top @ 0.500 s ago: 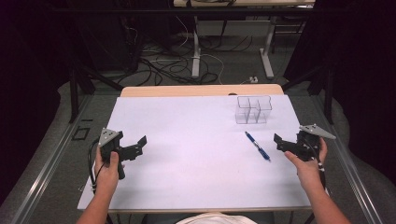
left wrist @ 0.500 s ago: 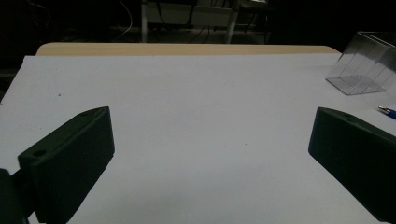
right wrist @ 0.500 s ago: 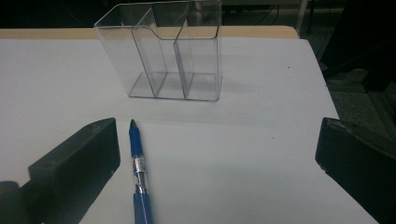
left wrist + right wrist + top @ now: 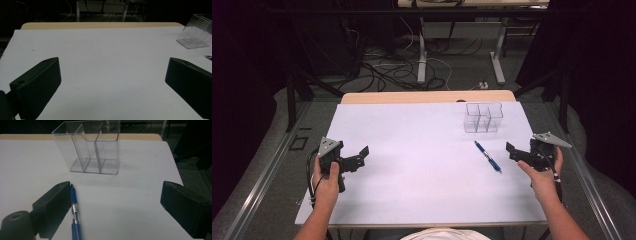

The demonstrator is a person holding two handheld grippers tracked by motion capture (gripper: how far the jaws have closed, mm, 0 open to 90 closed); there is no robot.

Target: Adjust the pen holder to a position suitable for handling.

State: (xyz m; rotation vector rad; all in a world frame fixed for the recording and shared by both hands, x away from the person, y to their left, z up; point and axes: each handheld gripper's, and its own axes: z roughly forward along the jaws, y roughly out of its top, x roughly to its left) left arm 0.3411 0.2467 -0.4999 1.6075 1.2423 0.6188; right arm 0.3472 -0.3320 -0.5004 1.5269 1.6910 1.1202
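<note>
A blue pen (image 4: 488,156) lies flat on the white table sheet (image 4: 422,150), right of centre. Behind it stands a clear plastic organizer (image 4: 483,117) with several empty compartments. My right gripper (image 4: 513,150) hovers just right of the pen, open, jaws pointing left. In the right gripper view the pen (image 4: 74,212) lies along the inner side of the left jaw, with the organizer (image 4: 92,147) straight ahead and my right gripper (image 4: 116,195) holding nothing. My left gripper (image 4: 362,156) is open over the left part of the sheet, and in its own view the left gripper (image 4: 112,67) has only bare sheet between its jaws.
The sheet covers a wooden tabletop whose far edge (image 4: 427,96) shows as a tan strip. Beyond it are floor cables (image 4: 387,70) and white desk legs (image 4: 422,55). The organizer (image 4: 196,32) and the pen tip (image 4: 208,57) sit at the right edge of the left gripper view.
</note>
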